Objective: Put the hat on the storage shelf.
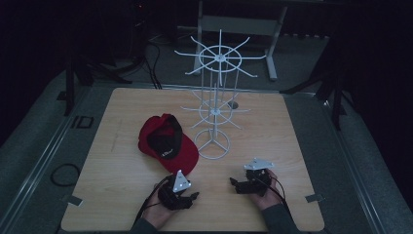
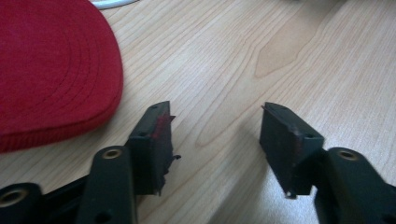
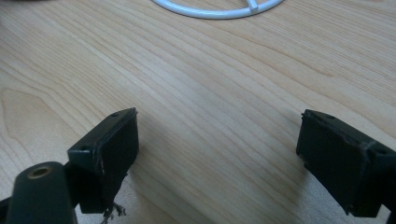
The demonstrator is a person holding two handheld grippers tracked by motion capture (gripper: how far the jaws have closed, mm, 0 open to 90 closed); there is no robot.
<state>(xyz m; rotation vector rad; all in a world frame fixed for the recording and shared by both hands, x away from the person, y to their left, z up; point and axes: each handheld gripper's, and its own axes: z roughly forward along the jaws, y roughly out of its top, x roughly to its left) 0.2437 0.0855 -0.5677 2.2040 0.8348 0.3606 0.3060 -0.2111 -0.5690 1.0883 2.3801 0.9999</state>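
My wooden counter (image 1: 272, 146) carries a tall white wire rack (image 1: 216, 105), standing upright on a ring base toward the far middle, its hooked arms spreading from two tiers. Just left of that base lies a red cap (image 1: 168, 142), opening upward so the dark lining shows; its long axis runs diagonally, with the brim pointing toward the near right, toward my left tool. My left tool (image 1: 187, 197) rests low on the counter near the brim's edge, jaws apart with bare wood between them. My right tool (image 1: 236, 185) sits beside it near the front edge, jaws spread wide, holding nothing, facing the rack's base ring.
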